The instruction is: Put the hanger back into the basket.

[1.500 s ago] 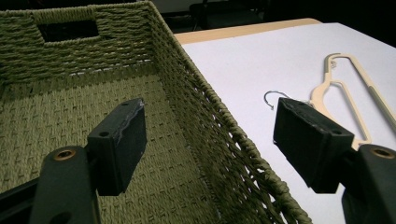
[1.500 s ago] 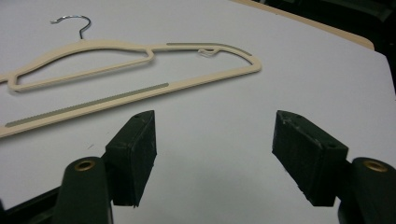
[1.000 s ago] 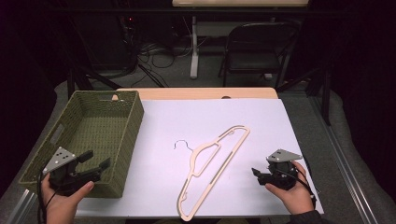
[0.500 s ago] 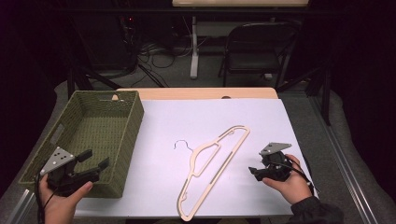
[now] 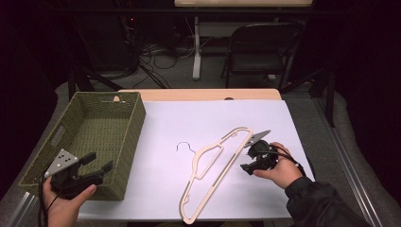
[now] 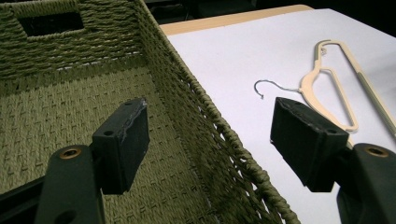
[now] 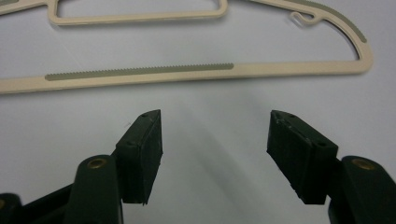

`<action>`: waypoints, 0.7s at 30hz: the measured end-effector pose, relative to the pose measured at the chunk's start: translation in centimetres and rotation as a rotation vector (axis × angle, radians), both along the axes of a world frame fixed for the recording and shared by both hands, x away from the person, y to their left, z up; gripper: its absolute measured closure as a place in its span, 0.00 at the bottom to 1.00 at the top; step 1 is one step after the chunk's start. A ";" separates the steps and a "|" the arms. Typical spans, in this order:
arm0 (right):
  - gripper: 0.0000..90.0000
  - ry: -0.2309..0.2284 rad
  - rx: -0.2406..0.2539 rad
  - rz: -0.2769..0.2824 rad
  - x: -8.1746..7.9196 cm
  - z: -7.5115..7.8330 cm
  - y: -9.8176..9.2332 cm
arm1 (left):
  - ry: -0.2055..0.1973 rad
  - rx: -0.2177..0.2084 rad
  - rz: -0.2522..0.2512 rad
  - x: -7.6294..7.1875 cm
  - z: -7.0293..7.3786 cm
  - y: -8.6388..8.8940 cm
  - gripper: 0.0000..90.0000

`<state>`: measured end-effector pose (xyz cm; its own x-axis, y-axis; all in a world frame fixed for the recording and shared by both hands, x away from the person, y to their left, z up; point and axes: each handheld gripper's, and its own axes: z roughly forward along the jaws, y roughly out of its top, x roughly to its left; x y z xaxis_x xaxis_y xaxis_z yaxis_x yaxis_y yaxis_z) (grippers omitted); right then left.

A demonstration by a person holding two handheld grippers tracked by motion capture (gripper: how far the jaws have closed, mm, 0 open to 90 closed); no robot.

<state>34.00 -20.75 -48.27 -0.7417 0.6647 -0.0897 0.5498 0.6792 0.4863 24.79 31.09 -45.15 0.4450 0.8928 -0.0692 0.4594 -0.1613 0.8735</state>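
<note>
1. Hanger (image 5: 213, 172) is lying flat on the white sheet (image 5: 189, 123), long axis running from 7 o'clock up to 1 o'clock, wire hook toward the basket (image 5: 94, 127).
2. Right gripper (image 5: 254, 158) sits just off its straight bar at about 3 o'clock, jaws apart, nothing held, so it's clearly the closer one.
3. Left gripper (image 5: 97, 166) hangs at the basket's near corner, jaws wide too, well away at 9 o'clock.

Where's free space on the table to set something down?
Free: the white sheet between the far table edge and the hanger; the strip between basket and hanger hook; the empty basket floor. Crowded: right of the hanger, where the open right gripper hovers; the basket's near corner, under the left gripper.
</note>
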 end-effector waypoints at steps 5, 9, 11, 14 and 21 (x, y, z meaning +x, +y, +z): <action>0.46 0.015 -0.034 0.039 1.1 0.4 1.5 | 0.001 0.002 -0.005 0.0 0.0 0.0 0.31; 0.47 -0.053 0.012 0.045 1.6 -0.1 2.4 | 0.000 -0.001 -0.003 0.0 0.0 0.0 0.32; 0.49 -0.040 0.015 0.069 2.0 0.0 3.1 | 0.000 -0.001 -0.002 0.0 0.0 0.0 0.32; 0.50 0.029 -0.066 0.095 2.2 0.9 3.3 | 0.001 -0.004 -0.002 0.0 0.0 0.0 0.32; 0.48 -0.010 -0.007 0.127 2.8 0.8 4.7 | 0.003 -0.008 -0.002 0.0 0.0 0.1 0.32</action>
